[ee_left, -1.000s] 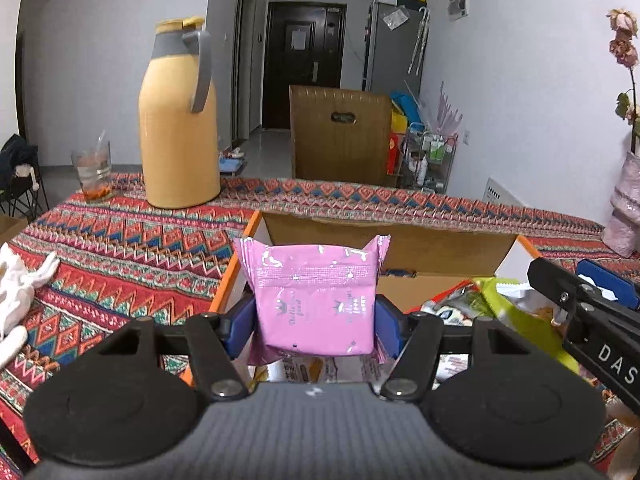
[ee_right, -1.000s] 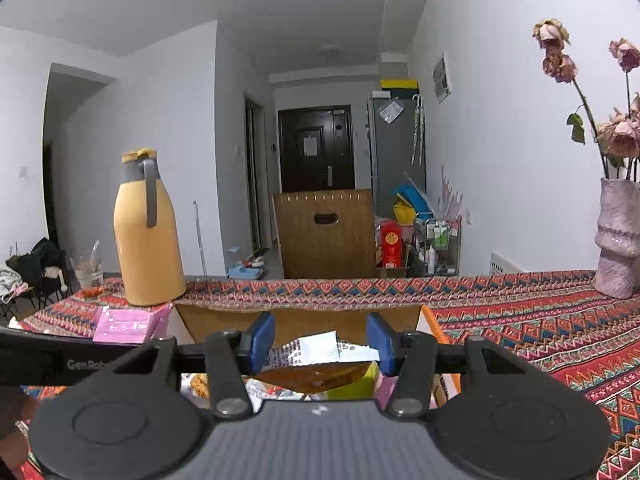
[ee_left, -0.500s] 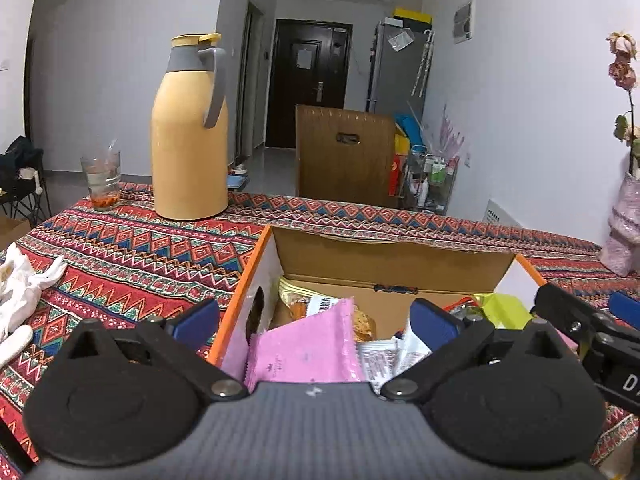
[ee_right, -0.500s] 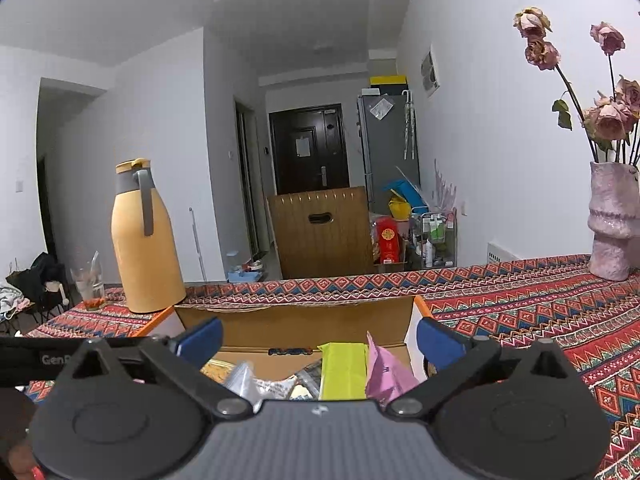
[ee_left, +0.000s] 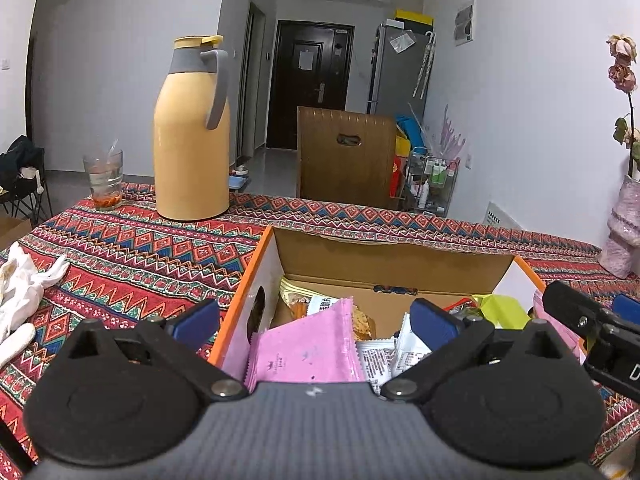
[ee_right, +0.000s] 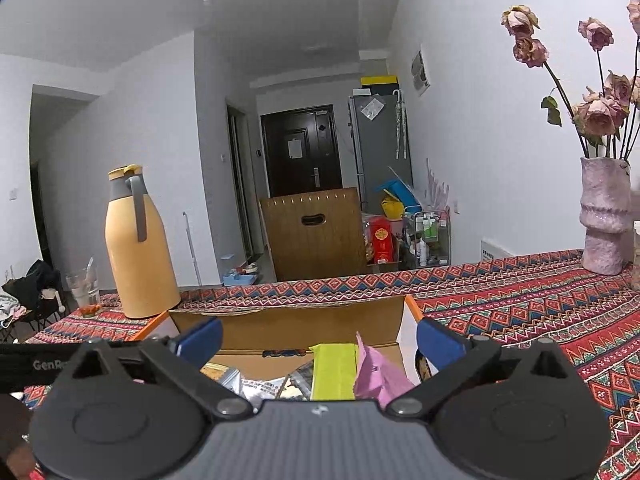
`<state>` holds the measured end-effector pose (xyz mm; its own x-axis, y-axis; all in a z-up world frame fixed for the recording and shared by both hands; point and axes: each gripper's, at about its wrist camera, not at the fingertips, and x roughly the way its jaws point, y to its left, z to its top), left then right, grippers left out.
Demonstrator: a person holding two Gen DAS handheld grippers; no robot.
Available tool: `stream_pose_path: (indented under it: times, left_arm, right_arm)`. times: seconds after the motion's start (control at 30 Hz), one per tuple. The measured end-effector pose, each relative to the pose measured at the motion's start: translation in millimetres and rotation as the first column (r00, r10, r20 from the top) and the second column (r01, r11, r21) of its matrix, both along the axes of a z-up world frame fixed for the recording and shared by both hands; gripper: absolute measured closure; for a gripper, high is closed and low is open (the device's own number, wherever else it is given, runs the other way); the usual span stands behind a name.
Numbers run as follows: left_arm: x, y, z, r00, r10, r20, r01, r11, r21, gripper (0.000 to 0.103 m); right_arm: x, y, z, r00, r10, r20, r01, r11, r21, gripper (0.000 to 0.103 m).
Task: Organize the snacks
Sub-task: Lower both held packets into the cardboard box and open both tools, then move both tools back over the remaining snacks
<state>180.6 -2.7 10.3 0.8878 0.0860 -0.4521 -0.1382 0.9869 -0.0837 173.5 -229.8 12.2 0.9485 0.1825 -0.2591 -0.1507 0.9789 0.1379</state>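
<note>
An open cardboard box (ee_left: 384, 256) with orange edges sits on the patterned tablecloth and holds several snack packets. A pink packet (ee_left: 308, 350) leans inside its left end, just beyond my left gripper (ee_left: 316, 320), which is open and empty above the box's near left corner. In the right wrist view the box (ee_right: 288, 320) holds a lime-green packet (ee_right: 334, 370) and a pink packet (ee_right: 376, 372). My right gripper (ee_right: 318, 336) is open and empty above them. The right gripper's body shows at the right edge of the left wrist view (ee_left: 592, 332).
A tall yellow thermos (ee_left: 192, 136) and a glass (ee_left: 103, 178) stand at the back left. A white cloth (ee_left: 24, 280) lies at the left table edge. A pink vase with dried roses (ee_right: 604, 216) stands at the back right. A wooden chair back (ee_left: 346, 156) is behind the table.
Both grippers opened. The left let go of the pink packet, which now rests in the box. The right let go of its orange-brown packet into the box. Both grippers drew back slightly.
</note>
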Motion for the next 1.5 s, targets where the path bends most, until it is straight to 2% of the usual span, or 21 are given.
stream_pose_path:
  times: [0.4, 0.63, 1.2, 1.5]
  left_arm:
    - [-15, -1, 23, 1.000, 0.004, 0.029, -0.004, 1.000, 0.009, 0.000]
    - [-35, 2, 28, 0.999, -0.018, 0.031, 0.017, 0.999, 0.046, 0.000]
    - [-82, 25, -6, 0.998, -0.020, -0.063, 0.026, 0.995, 0.092, 0.000]
    - [-92, 35, -35, 0.997, -0.011, -0.075, 0.017, 0.997, 0.075, 0.000]
  right_arm:
    - [-13, 0, 17, 0.999, 0.001, 0.041, -0.001, 1.000, -0.009, 0.000]
    - [-34, 1, 23, 0.999, 0.016, 0.049, -0.014, 0.999, -0.047, 0.000]
    - [-81, -11, -13, 0.995, 0.034, -0.090, -0.042, 0.996, -0.081, 0.000]
    - [-90, -15, -42, 0.979, 0.027, -0.200, -0.042, 0.997, -0.072, 0.000]
